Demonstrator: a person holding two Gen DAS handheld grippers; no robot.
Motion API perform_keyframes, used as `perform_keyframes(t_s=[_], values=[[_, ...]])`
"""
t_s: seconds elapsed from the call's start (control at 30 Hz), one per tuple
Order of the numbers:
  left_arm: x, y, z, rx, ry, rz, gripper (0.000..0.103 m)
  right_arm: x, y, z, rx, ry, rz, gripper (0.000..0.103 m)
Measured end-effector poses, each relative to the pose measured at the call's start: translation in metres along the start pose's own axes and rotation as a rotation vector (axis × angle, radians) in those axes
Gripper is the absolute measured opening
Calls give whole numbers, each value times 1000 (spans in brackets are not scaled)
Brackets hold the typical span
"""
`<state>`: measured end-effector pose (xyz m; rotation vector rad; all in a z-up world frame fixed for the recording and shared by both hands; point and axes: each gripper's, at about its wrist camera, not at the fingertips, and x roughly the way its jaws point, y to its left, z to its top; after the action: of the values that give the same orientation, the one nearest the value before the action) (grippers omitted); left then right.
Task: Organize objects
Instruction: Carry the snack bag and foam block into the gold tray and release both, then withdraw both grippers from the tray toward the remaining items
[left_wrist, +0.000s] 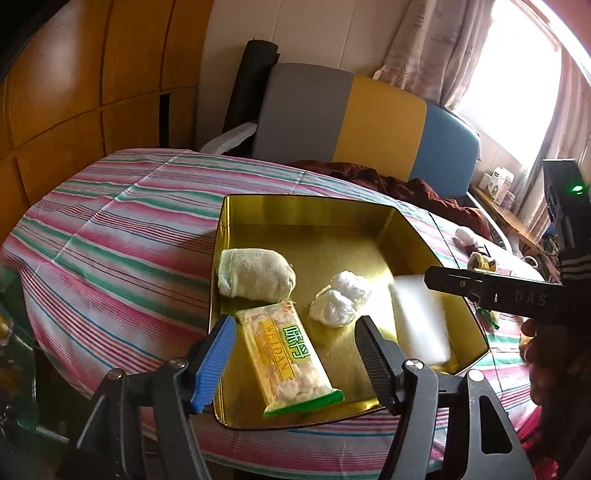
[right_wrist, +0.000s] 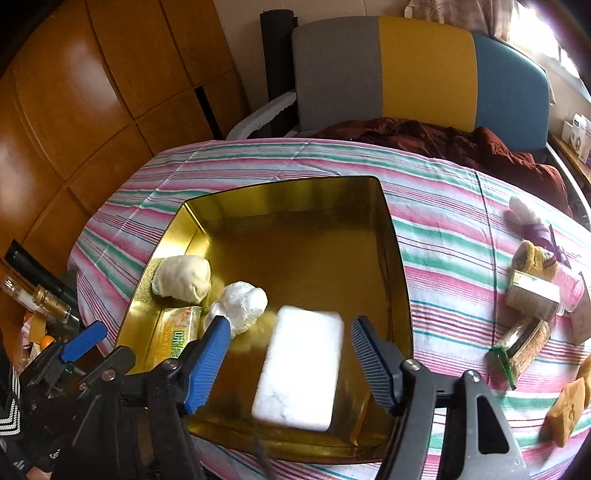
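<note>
A gold tin tray (left_wrist: 306, 206) (right_wrist: 295, 192) sits on the striped tablecloth. In it lie a rolled cream cloth (left_wrist: 256, 273) (right_wrist: 183, 278), a crumpled clear plastic bag (left_wrist: 340, 299) (right_wrist: 242, 301) and a yellow snack packet (left_wrist: 288, 354) (right_wrist: 177, 328). A white marbled block (right_wrist: 301, 367) (left_wrist: 419, 321), blurred, is in the tray's right part between the open fingers of my right gripper (right_wrist: 286, 363), apart from both pads. My left gripper (left_wrist: 295, 363) is open above the snack packet, holding nothing.
Several small items lie on the cloth to the right of the tray: a small carton (right_wrist: 532, 293), a green-edged packet (right_wrist: 517, 350), a brown piece (right_wrist: 565, 410). A striped chair with a dark red garment (right_wrist: 461, 144) stands behind the table. Bottles (right_wrist: 40, 299) stand at the left.
</note>
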<state>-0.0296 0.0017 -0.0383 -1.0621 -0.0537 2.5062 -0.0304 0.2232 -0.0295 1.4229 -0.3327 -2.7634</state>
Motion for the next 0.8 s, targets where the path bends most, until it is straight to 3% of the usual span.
perform_keyframes(t_s=[0.13,0.2,0.3,0.53,0.8], values=[[0,-1,1,3,-3,14,70,-1,-2,-1,5,-4,-8,70],[-1,1,1,3,-12,29,78,-4,-3,-2,7,-10,-15,72],[-4,2,4,0,-32,63,81,-7,-2,-5,-1,-23,-37,74],[-8,6,9,-2,-51,104,82,-9,4,-10,-40,-47,-81,74],[-11,-6,9,25,-55,102,82,-17,5,-13,-57,-76,-91,74]])
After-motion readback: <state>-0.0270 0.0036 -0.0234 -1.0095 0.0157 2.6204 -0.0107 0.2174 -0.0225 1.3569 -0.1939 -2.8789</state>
